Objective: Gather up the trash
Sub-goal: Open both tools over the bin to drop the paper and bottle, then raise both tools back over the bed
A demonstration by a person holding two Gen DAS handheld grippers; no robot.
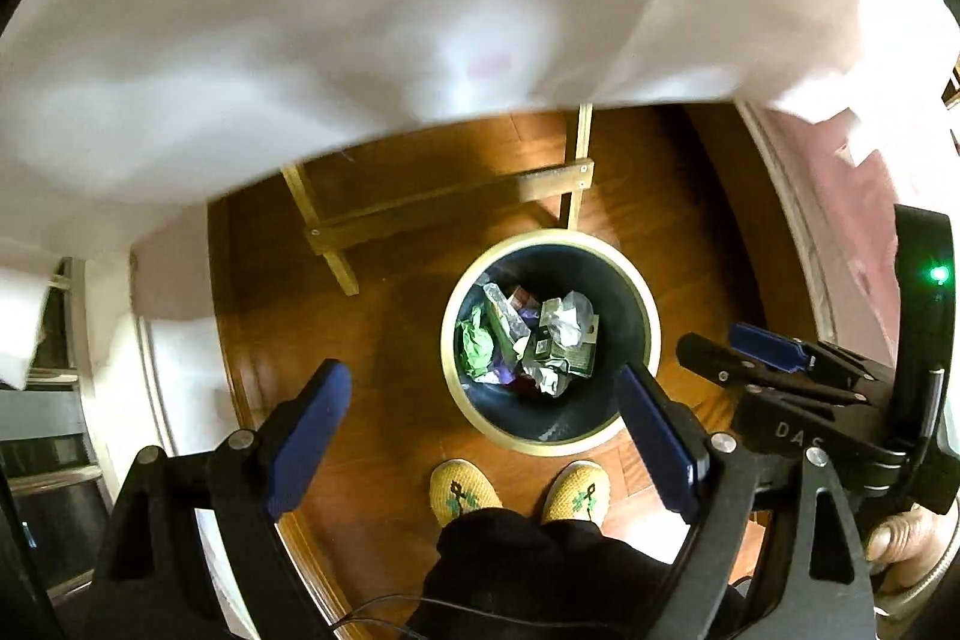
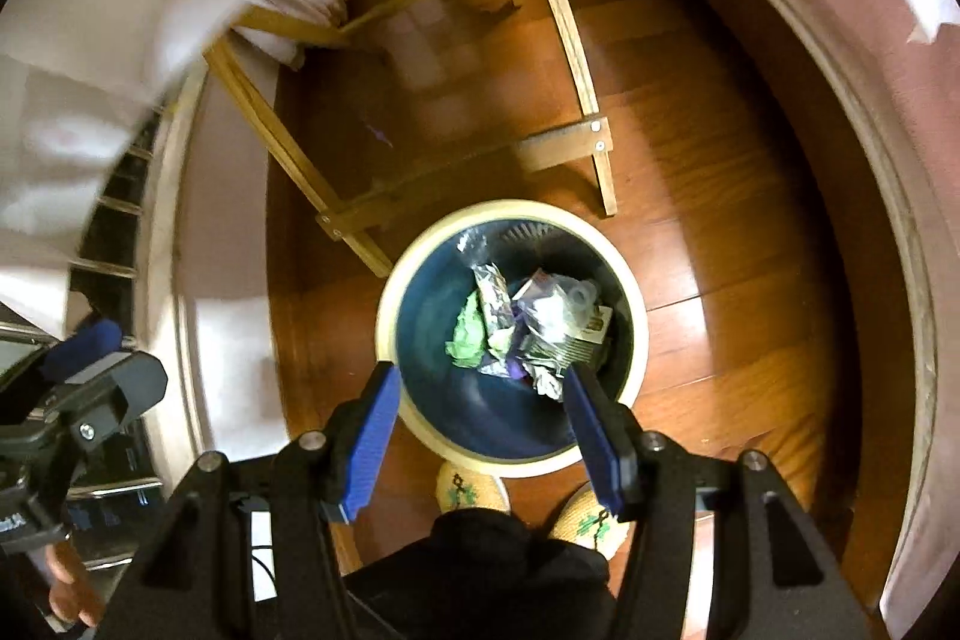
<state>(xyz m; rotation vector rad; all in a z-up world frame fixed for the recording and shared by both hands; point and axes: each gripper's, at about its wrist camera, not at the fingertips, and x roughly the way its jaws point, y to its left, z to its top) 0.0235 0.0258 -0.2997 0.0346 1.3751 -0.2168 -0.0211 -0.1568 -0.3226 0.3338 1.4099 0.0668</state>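
A round bin (image 1: 651,334) with a cream rim and dark inside stands on the wooden floor below both grippers. In it lies crumpled trash (image 1: 534,334): green paper, white paper, foil wrappers, a small printed box. My left gripper (image 1: 486,382) points steeply down at the bin, its blue pads (image 1: 306,436) wide apart, nothing between them. From the right wrist, the same bin (image 2: 636,304) and trash (image 2: 528,328) lie straight below. My right gripper (image 2: 480,382) is open over the bin's near rim and holds nothing. The right gripper also shows at the left wrist view's right edge.
A white tablecloth (image 1: 300,40) hangs over the top of both views. Wooden table legs and a crossbar (image 1: 444,208) stand just beyond the bin. A person's yellow knitted slippers (image 1: 465,490) and dark trousers are close to the bin's near side. A pink wall (image 2: 936,160) with skirting curves along the right.
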